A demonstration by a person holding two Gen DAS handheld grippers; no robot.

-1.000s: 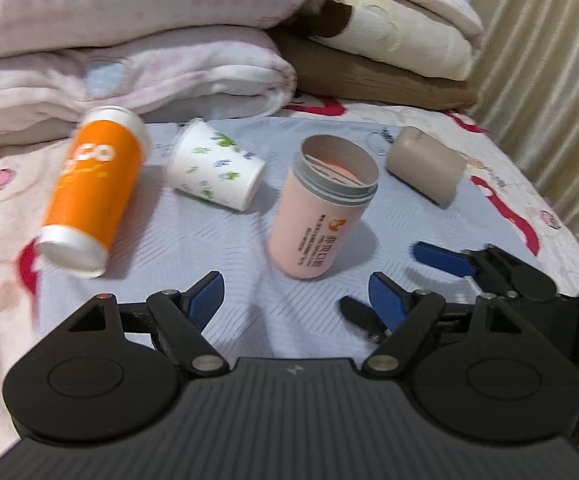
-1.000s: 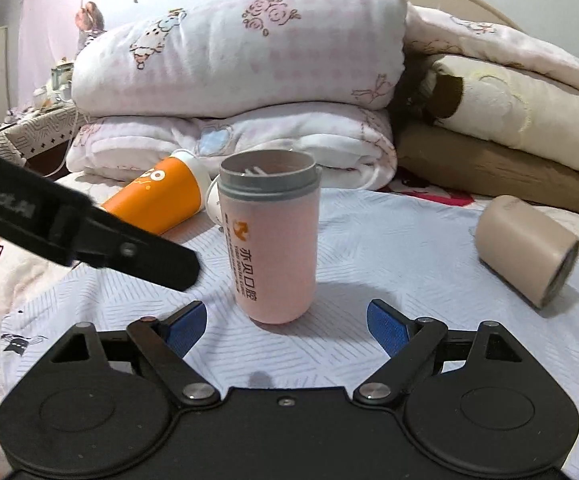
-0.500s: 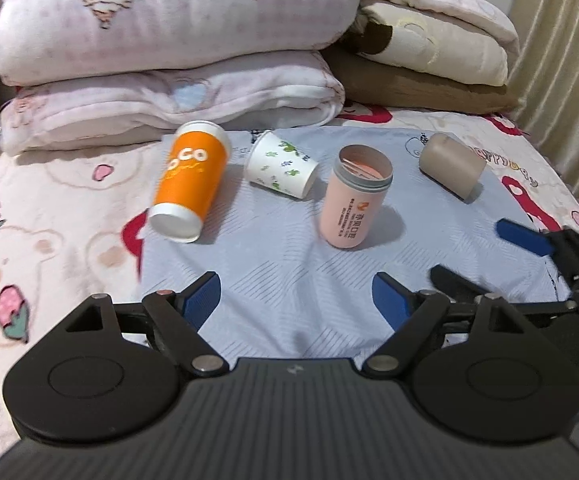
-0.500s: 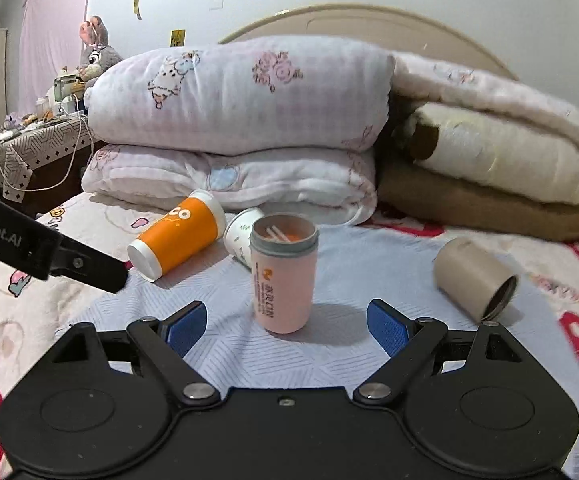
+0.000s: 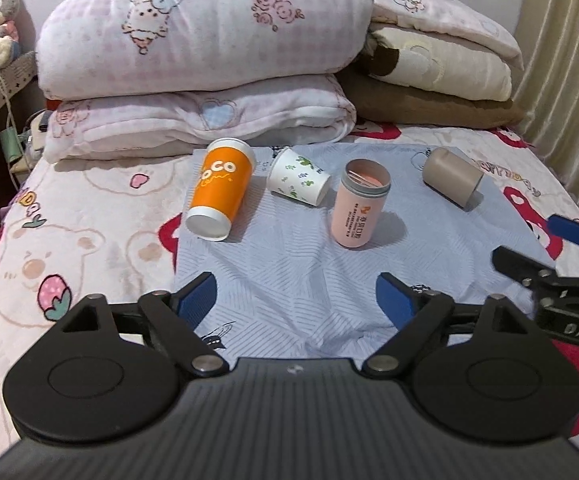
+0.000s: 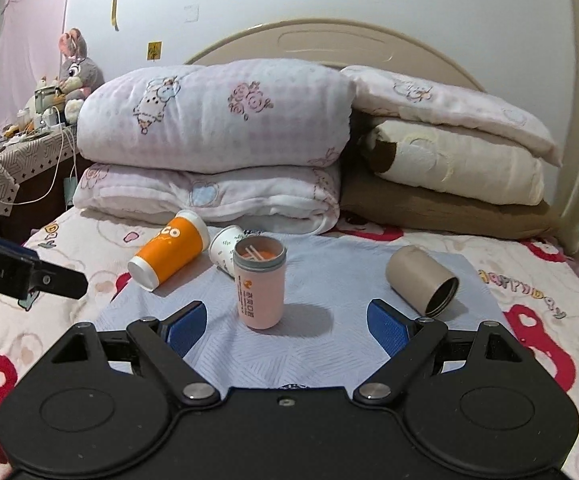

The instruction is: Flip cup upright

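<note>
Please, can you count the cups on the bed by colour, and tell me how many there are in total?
Orange cup: 1, lying on its side
White cup with green leaves: 1, lying on its side
Pink cup: 1, standing upright
Beige cup: 1, lying on its side
Total: 4
</note>
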